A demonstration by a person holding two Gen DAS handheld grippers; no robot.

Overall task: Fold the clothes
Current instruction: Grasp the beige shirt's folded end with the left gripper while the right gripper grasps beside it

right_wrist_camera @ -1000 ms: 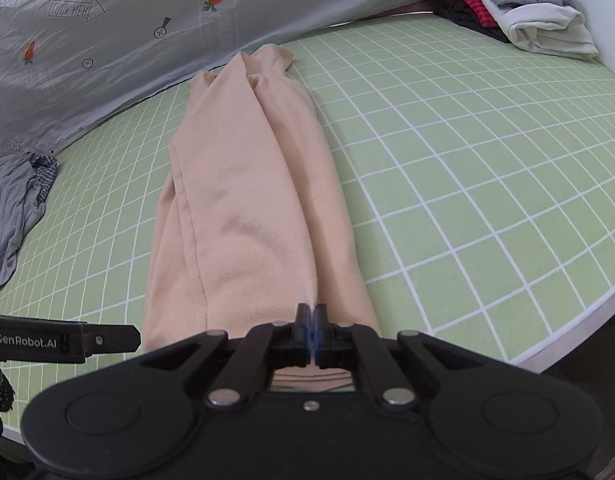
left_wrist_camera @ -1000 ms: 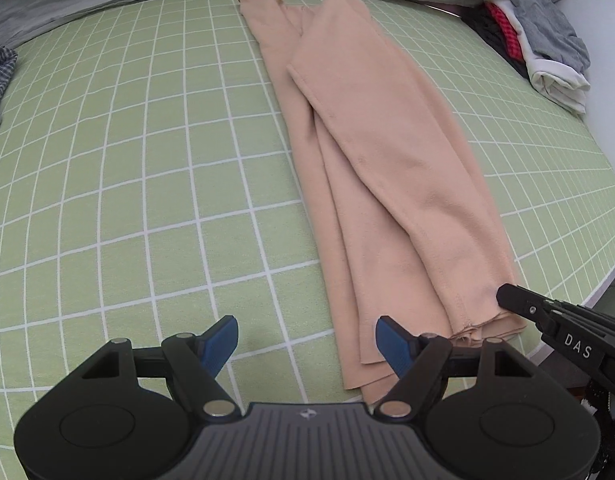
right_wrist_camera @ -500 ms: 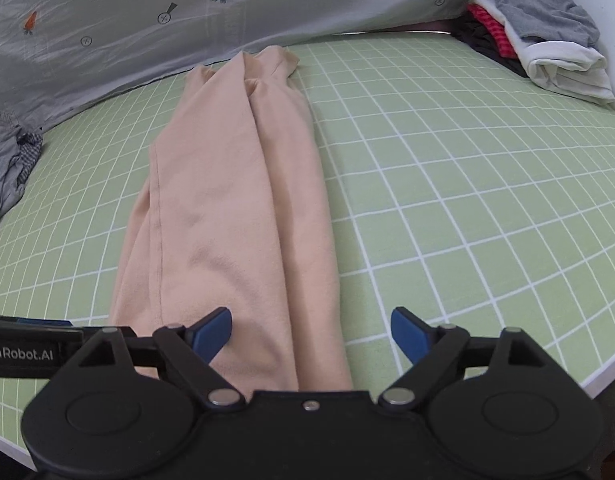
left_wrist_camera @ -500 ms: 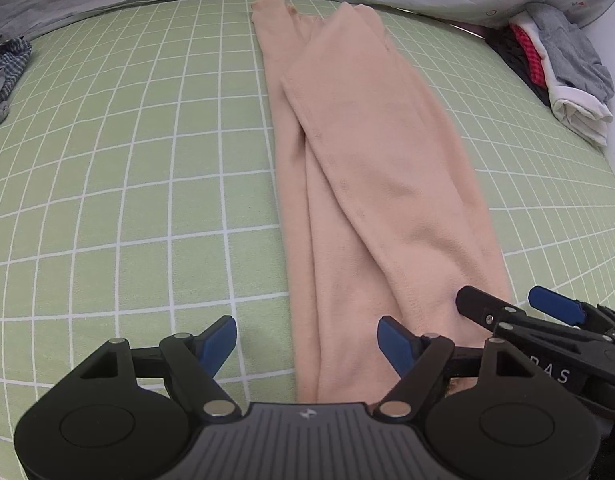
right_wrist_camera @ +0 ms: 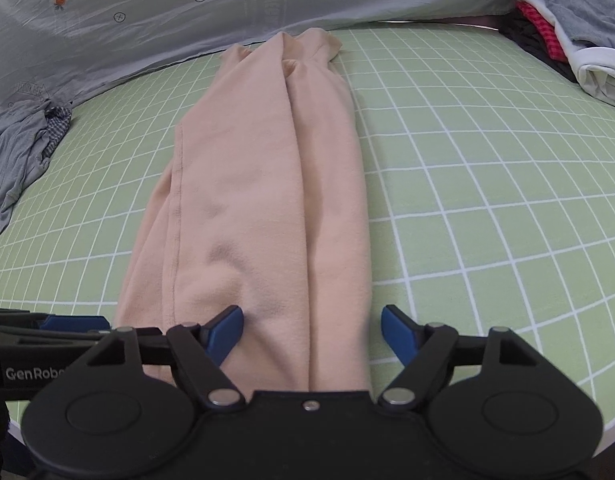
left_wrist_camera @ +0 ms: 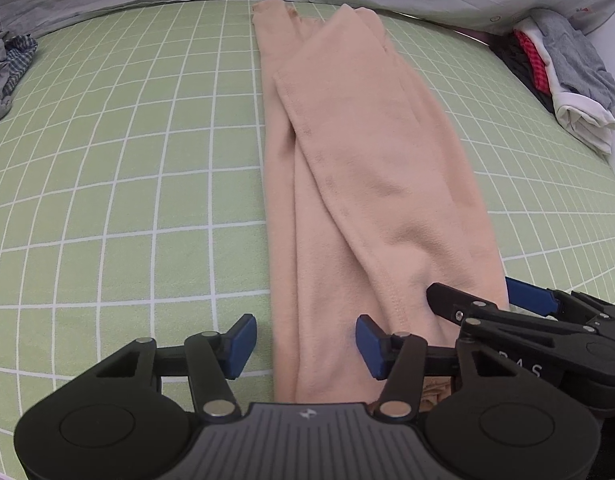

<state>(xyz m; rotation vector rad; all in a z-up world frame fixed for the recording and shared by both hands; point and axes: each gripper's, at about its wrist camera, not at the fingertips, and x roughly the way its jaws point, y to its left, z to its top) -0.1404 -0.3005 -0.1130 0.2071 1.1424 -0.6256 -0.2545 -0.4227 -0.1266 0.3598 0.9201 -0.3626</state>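
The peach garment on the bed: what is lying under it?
Under the peach garment only the green checked sheet shows, spreading out on both sides. The garment is folded lengthwise in layers, so the sheet directly beneath it and anything between the layers is covered.

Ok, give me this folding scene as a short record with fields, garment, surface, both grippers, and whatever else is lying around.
garment: peach garment, long narrow strip, lying flat
surface: green grid sheet
left gripper: jaws closing, straddling garment's left near edge, not gripping
right gripper: jaws closing, straddling right near edge, not gripping
far right: clothes pile
far left: grey crumpled cloth
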